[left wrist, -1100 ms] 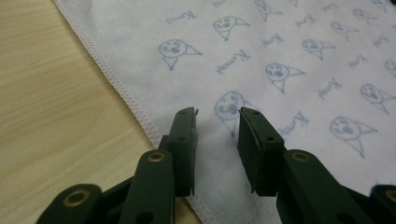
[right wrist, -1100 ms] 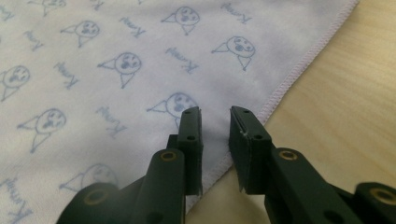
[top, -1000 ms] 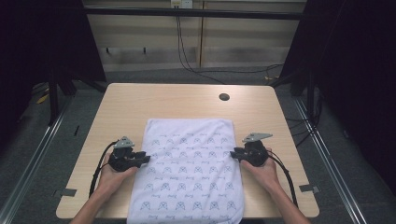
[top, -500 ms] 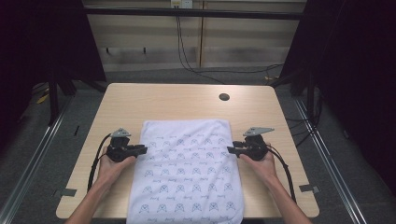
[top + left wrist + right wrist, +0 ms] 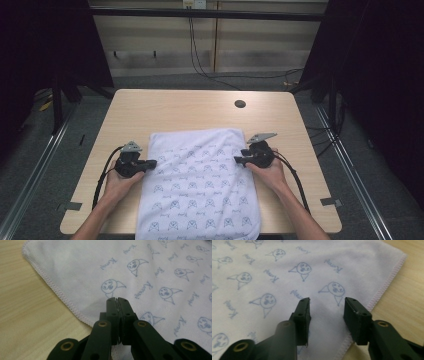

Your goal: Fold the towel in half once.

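A white cloth [image 5: 200, 185] printed with small blue faces lies flat on the wooden table [image 5: 175, 110], its near end hanging over the front edge. My left gripper [image 5: 155, 162] rests at the cloth's left hem. Its jaws have just been closing and now stand shut [image 5: 116, 300] above the cloth [image 5: 150, 270]; I cannot tell whether fabric is pinched. My right gripper [image 5: 237, 160] sits at the right hem. Its jaws have just been opening and stand open [image 5: 327, 300] over the cloth [image 5: 262, 277], with the flat fabric below them and nothing gripped.
A round dark hole [image 5: 240, 104] is set in the tabletop at the back right. Bare wood lies beyond the cloth and on both sides of it. Cables trail from both grippers toward the person's forearms. Dark frames and floor surround the table.
My right gripper has slid a little left, onto the cloth's right hem. The left hand has stayed almost where it was. The cloth lies as before.
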`<state>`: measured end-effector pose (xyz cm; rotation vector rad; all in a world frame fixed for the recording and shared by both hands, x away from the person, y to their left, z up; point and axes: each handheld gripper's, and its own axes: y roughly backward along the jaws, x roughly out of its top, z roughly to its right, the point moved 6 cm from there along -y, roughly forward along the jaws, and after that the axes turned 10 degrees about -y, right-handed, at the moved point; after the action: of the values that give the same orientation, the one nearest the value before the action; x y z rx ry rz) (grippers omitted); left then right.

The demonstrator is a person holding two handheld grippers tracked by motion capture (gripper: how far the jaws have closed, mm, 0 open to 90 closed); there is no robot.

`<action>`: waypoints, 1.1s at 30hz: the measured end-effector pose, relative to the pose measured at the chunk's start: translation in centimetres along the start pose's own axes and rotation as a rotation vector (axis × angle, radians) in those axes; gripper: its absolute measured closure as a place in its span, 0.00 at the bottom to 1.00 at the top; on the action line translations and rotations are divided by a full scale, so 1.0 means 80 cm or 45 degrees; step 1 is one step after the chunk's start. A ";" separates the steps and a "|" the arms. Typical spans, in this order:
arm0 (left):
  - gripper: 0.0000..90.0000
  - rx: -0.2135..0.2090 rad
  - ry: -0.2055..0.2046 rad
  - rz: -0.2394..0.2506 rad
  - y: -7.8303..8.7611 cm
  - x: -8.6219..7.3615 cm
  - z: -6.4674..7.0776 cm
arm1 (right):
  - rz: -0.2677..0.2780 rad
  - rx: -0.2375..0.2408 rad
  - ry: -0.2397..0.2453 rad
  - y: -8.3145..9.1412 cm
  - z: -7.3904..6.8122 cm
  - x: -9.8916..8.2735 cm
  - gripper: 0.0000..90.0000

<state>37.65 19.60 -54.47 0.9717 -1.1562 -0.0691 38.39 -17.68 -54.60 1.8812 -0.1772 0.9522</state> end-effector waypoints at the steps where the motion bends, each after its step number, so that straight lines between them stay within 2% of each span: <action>1: 0.98 -0.001 -0.004 -0.001 0.001 -0.001 0.001 | -0.001 -0.018 0.011 0.000 -0.001 0.000 0.64; 2: 0.98 -0.003 -0.011 -0.003 0.002 -0.002 0.002 | -0.014 -0.027 0.010 0.000 -0.002 0.000 0.66; 4: 0.99 0.003 -0.010 0.013 0.003 -0.004 0.004 | -0.032 -0.046 0.038 0.001 -0.004 0.000 0.78; 6: 0.99 0.000 -0.007 0.011 0.004 -0.005 0.008 | -0.022 -0.022 0.034 0.002 -0.009 -0.003 0.91; 8: 0.99 -0.009 -0.004 0.011 0.005 -0.006 0.013 | -0.030 -0.014 0.060 0.004 -0.014 -0.006 0.97; 9: 0.99 -0.018 -0.005 0.005 0.006 -0.006 0.016 | -0.033 -0.033 0.081 0.005 -0.015 -0.007 0.98; 10: 0.99 -0.022 -0.003 -0.005 0.007 -0.007 0.019 | -0.018 -0.033 0.082 0.006 -0.016 -0.008 0.98; 14: 0.99 -0.034 -0.027 -0.017 0.013 -0.012 0.031 | -0.038 0.011 0.065 0.018 -0.021 -0.021 0.98; 15: 0.99 -0.049 -0.029 -0.023 0.015 -0.013 0.035 | -0.049 0.006 0.063 0.023 -0.022 -0.026 0.98; 18: 0.98 -0.083 -0.057 -0.036 0.019 -0.018 0.052 | -0.052 0.039 0.047 0.040 -0.029 -0.044 0.98; 19: 0.98 -0.092 -0.078 -0.039 0.021 -0.019 0.058 | -0.064 0.039 0.054 0.046 -0.032 -0.051 0.98; 22: 0.98 -0.115 -0.083 -0.067 0.028 -0.024 0.076 | -0.077 0.053 0.072 0.063 -0.041 -0.070 0.97; 27: 0.95 -0.169 -0.149 -0.098 0.037 -0.031 0.104 | -0.117 0.104 0.078 0.092 -0.060 -0.101 0.95; 28: 0.94 -0.159 -0.163 -0.102 0.037 -0.031 0.106 | -0.122 0.112 0.076 0.097 -0.063 -0.107 0.93; 30: 0.93 -0.180 -0.157 -0.091 0.037 -0.029 0.104 | -0.112 0.123 0.078 0.103 -0.066 -0.112 0.85; 33: 0.91 -0.166 -0.104 -0.055 0.029 -0.018 0.088 | -0.029 0.115 0.033 0.109 -0.053 -0.097 0.81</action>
<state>30.47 17.48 -53.53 0.8848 -1.1907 -0.2178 26.48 -20.77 -52.81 1.9480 -0.0986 0.9828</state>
